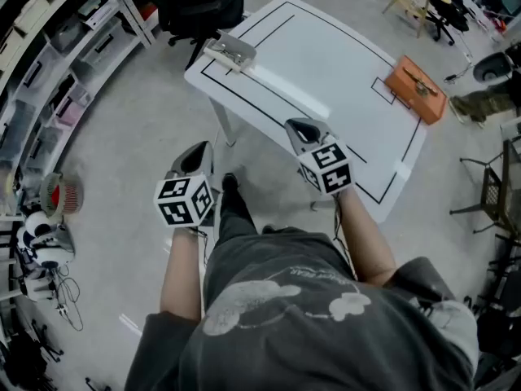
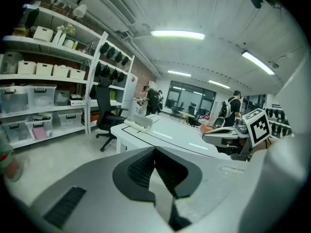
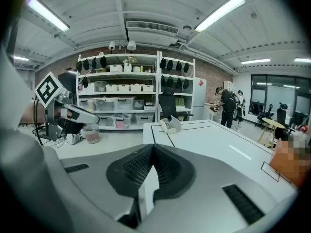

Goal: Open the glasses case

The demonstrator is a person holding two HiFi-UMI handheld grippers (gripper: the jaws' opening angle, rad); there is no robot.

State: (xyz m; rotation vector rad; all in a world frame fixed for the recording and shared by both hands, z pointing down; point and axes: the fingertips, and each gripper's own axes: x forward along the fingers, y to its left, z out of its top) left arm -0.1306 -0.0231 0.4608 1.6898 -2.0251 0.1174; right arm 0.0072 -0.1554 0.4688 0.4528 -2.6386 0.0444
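both tongs are up in the air in front of the person, well short of the job. left gripper (image 1: pixel 199 148): jaws pressed together, nothing between them. right gripper (image 1: pixel 296 125): same story, jaws closed on nothing.

the glasses case (image 1: pixel 230 53) sits at the far left corner of the white table (image 1: pixel 326 63), well apart from both tools. from where the person stands it lies ahead and across the tabletop, falling between the two grippers when you look down on them. its long axis runs along that corner edge, so it lies broadside to the approach rather than end-on.

the right gripper hangs over the near edge of the table. the left one is out over bare floor, off the table's left side. neither looks clearly nearer — i'd call it about even, each with a straight run in.

one thing to flag: the lid seems to stand up already, in the right gripper view especially, though it's too small to be sure.

the orange box (image 1: pixel 415 88) at the far right of the table is well off the line and shouldn't matter.
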